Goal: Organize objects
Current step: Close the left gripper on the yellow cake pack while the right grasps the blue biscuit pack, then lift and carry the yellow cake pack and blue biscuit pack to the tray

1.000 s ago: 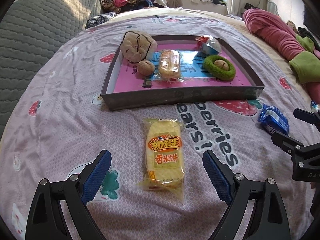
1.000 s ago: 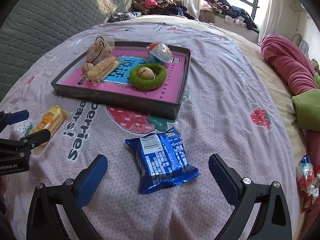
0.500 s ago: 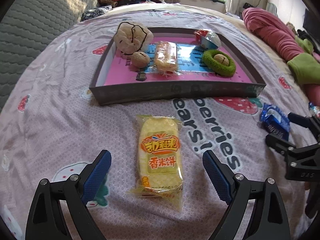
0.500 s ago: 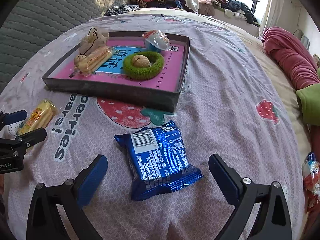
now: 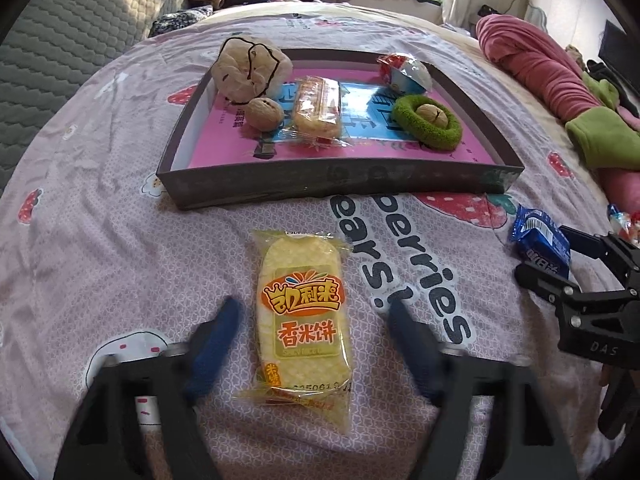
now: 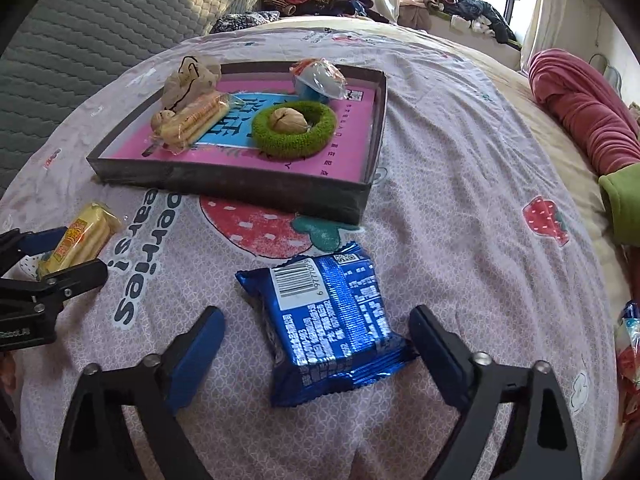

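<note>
On the bedsheet point(image 5: 100, 248), both claws gape: left point(image 5: 312, 344) straddles the yellow packet point(image 5: 304, 320), right point(image 6: 316, 344) the blue one point(image 6: 328, 320).

Yellow packet point(image 5: 305, 322), blue packet point(image 6: 334, 324)

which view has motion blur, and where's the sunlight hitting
Left wrist view: only the left gripper is smeared, the yellow rice cracker packet crisp. Right wrist view: right gripper and blue snack packet sharp. Both: sunlight on the grey quilted headboard.
</note>
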